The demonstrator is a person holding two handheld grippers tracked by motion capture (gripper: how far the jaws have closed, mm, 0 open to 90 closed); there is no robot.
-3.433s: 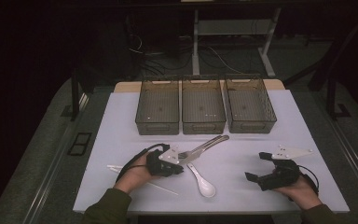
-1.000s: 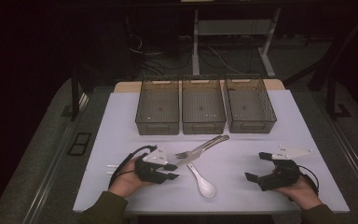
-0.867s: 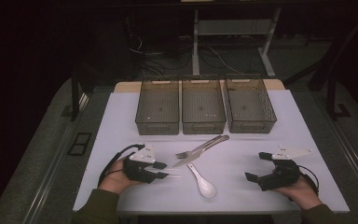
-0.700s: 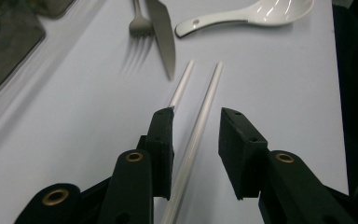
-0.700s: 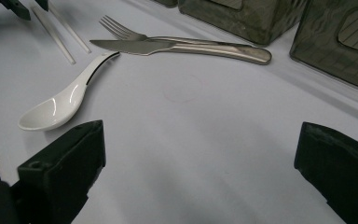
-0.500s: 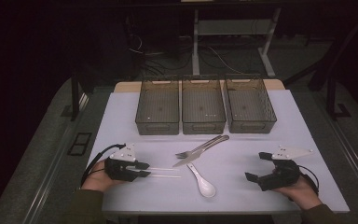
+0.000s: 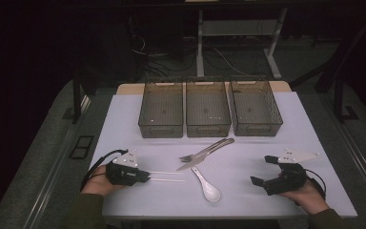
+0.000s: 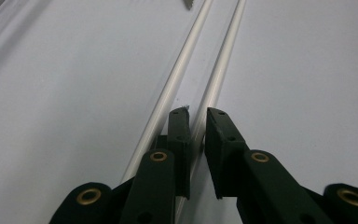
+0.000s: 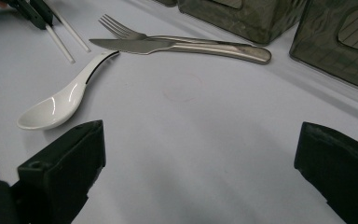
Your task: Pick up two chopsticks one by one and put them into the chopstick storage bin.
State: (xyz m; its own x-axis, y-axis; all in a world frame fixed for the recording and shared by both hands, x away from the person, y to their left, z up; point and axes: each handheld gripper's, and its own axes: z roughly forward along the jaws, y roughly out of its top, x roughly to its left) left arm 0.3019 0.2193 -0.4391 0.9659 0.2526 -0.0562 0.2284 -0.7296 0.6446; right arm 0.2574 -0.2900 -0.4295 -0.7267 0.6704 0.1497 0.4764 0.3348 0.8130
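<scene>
Left gripper view has the left gripper (image 8: 196,114) pinching its jaws around one of two white chopsticks (image 8: 223,70), the second lying just outside the left jaw, both running forward on the table (image 8: 307,70). This looks like the grasp step; next comes lifting without dropping the loose stick. The right gripper (image 7: 267,171) rests spread wide, holding nothing.
</scene>
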